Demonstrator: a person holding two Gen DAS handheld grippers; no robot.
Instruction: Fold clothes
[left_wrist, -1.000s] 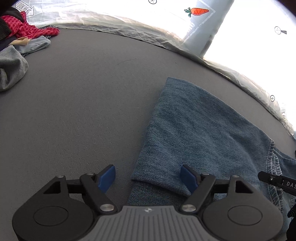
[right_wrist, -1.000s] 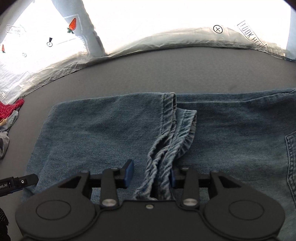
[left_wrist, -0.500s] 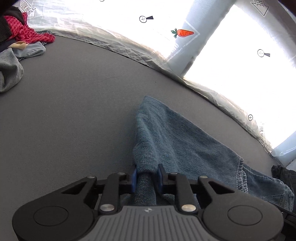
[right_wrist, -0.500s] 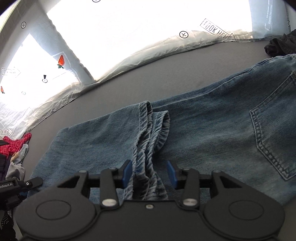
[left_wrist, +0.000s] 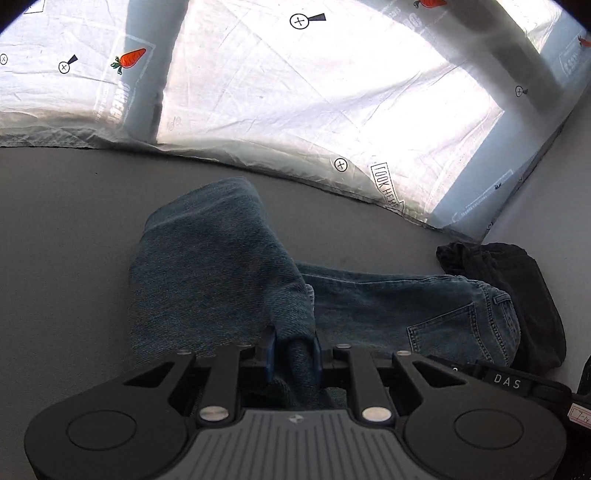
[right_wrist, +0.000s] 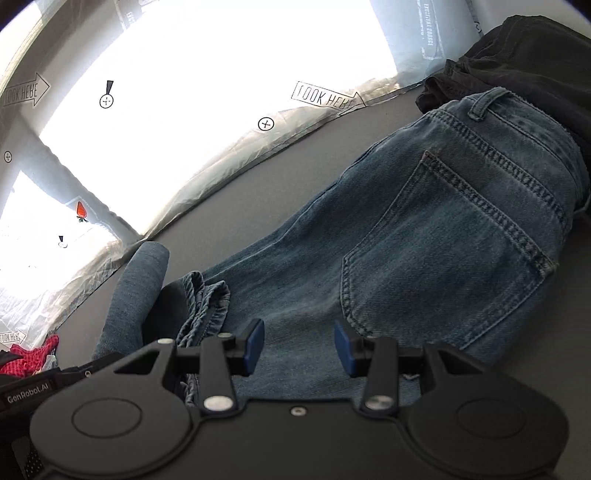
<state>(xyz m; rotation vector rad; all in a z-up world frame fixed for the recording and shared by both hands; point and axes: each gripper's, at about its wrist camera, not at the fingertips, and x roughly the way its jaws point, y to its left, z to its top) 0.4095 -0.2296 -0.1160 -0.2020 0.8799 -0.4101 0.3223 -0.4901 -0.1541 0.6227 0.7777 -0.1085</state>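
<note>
Blue jeans (left_wrist: 424, 306) lie on the grey surface (left_wrist: 55, 221), back pocket (right_wrist: 461, 251) up. My left gripper (left_wrist: 291, 350) is shut on a fold of the jeans leg (left_wrist: 207, 266), which hangs lifted and draped in front of it. That raised leg (right_wrist: 136, 288) shows at the left in the right wrist view. My right gripper (right_wrist: 299, 345) hovers over the seat of the jeans, pads apart with only flat denim below them. The frayed hems (right_wrist: 203, 302) lie just left of its left finger.
A black garment (left_wrist: 517, 295) lies against the waistband (right_wrist: 480, 107) at the right. Red and grey clothes (right_wrist: 33, 354) are piled at the far left. A white printed sheet (left_wrist: 295, 92) rises along the back edge of the surface.
The left gripper shut on the leg's folded edge and carried it up and right toward the waist. The right gripper slid right over the seat; the hems left its fingers.
</note>
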